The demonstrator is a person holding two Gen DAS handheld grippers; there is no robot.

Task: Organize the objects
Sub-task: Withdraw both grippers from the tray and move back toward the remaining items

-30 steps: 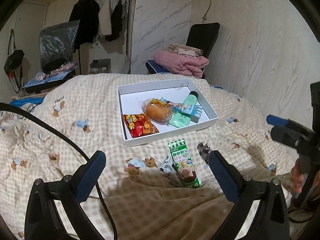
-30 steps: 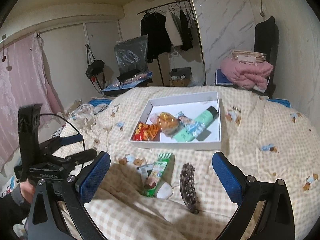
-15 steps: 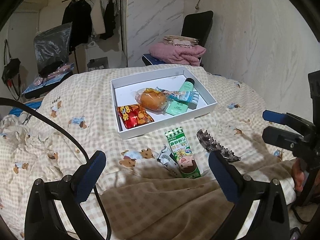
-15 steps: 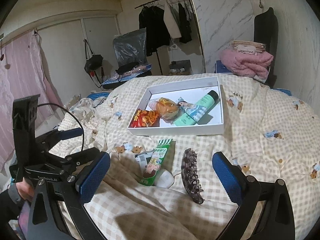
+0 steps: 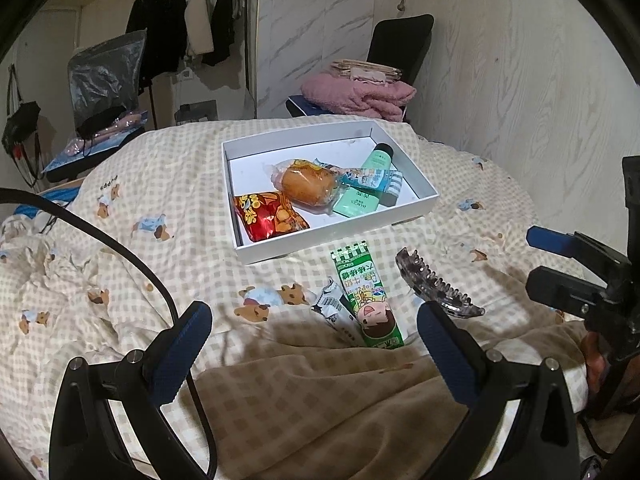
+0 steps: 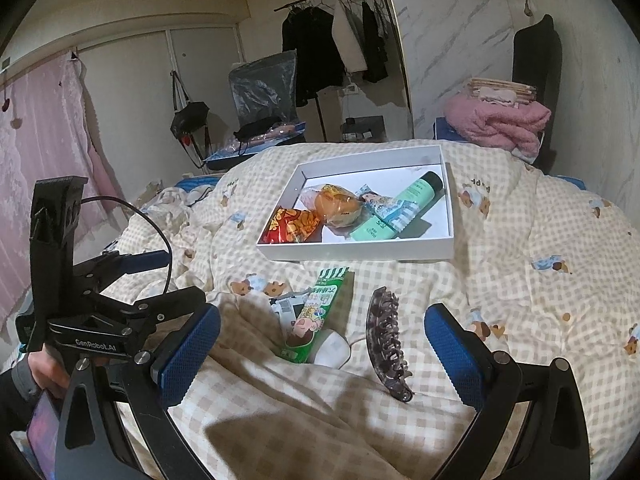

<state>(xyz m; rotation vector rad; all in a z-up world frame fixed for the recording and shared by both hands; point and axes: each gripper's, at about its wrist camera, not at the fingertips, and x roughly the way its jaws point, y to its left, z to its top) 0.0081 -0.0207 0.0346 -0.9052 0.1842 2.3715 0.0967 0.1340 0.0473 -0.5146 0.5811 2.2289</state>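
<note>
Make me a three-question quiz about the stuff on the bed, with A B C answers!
1. Where does the hair clip lie?
A. in the box
B. on the blanket
C. on the chair

2. What colour is the bottle in the white box?
A. red
B. mint green
C. yellow

3. How is the right claw?
A. open, empty
B. shut on the clip
C. holding the bottle

Answers: 1 B, the clip rests on the checked blanket outside the box. 2 B, its body is mint green. 3 A, both blue pads stand wide apart with nothing between.
</note>
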